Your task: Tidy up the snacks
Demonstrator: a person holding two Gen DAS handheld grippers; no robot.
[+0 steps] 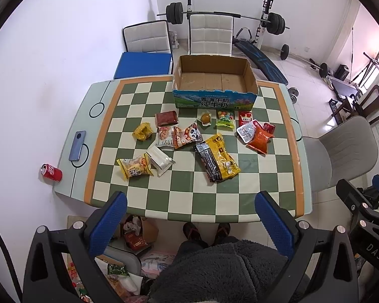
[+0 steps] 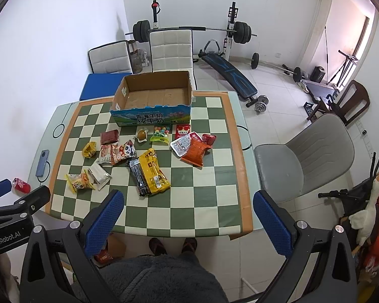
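An empty cardboard box [image 1: 214,80] with a blue printed front stands at the far side of the checkered table [image 1: 189,197]; it also shows in the right wrist view [image 2: 154,96]. Several snack packets lie scattered in front of it, among them a yellow-black pack [image 1: 218,160], an orange pack [image 1: 260,139], a panda pack [image 1: 187,136] and a yellow bun pack [image 1: 135,168]. My left gripper [image 1: 190,223] is open and empty, high above the near table edge. My right gripper [image 2: 187,221] is likewise open and empty.
A phone [image 1: 77,145] lies on the table's left end. A red can [image 1: 51,172] lies on the floor to the left. Chairs stand behind and to the right [image 2: 305,156]. Gym equipment fills the back.
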